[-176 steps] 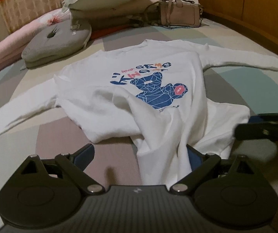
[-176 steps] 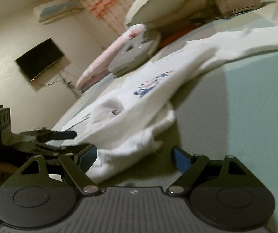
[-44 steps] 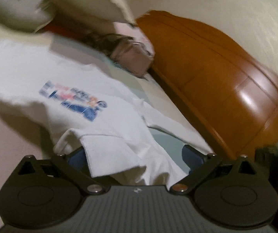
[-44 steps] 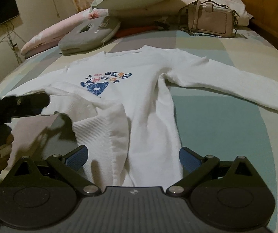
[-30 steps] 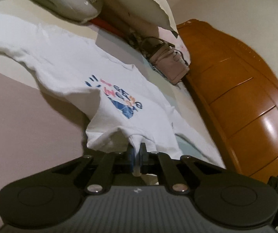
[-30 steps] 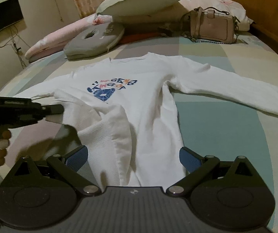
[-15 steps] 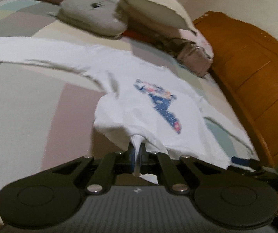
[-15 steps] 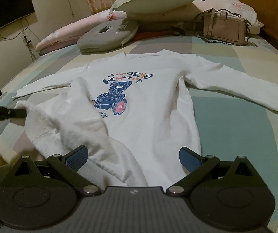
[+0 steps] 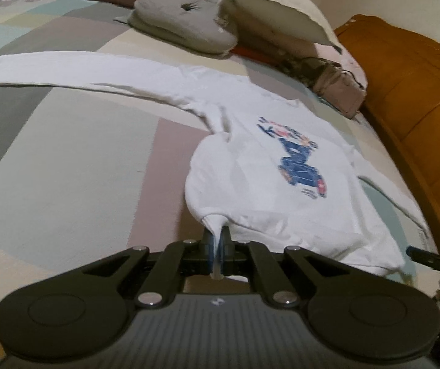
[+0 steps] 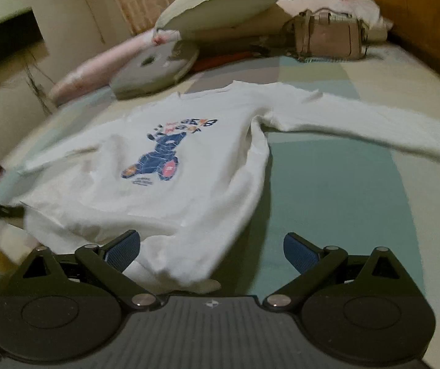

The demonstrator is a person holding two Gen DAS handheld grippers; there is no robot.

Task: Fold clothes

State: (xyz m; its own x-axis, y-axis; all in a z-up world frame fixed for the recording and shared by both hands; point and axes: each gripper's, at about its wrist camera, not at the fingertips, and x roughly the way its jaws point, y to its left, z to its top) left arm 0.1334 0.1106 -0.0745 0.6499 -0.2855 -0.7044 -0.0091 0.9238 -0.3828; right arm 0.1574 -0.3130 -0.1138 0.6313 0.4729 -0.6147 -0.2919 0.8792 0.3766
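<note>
A: Start at the fingers; what has the left gripper (image 9: pixel 217 246) got?

B: Its jaws are pinched tight on a peak of white cloth, the hem corner of the sweatshirt (image 9: pixel 269 184); the fabric rises in a small tent from the bed (image 9: pixel 66 160) into the pads.

A: And the right gripper (image 10: pixel 210 250)?

B: Spread wide, holding nothing; the other end of the hem lies between its blue pads (image 10: pixel 300 253), not pressed by either, as far as the blur lets me judge.

A: Where does the sweatshirt sit, taking its printed bear (image 10: pixel 158 161) as the landmark?

B: The body spreads face up around the bear; the collar lies beyond it, toward the grey cushion (image 10: pixel 155 70) and the handbag (image 10: pixel 327 37); one sleeve (image 10: pixel 374 129) stretches far out to the right of the bear, the other sleeve (image 9: pixel 66 70) runs out to the opposite side; the hem is on the near side of the bear, by both grippers.

A: So how far along is the folding?

B: Barely begun, I'd say; the garment looks spread out and roughly smoothed, though the hem is still rumpled near the left grip; no sleeve is turned in, no side is folded over, no halving is done.

A: What's left, then?

B: Nearly everything; flattening the hem, bringing both sleeves in across the bear, then folding the body.
</note>
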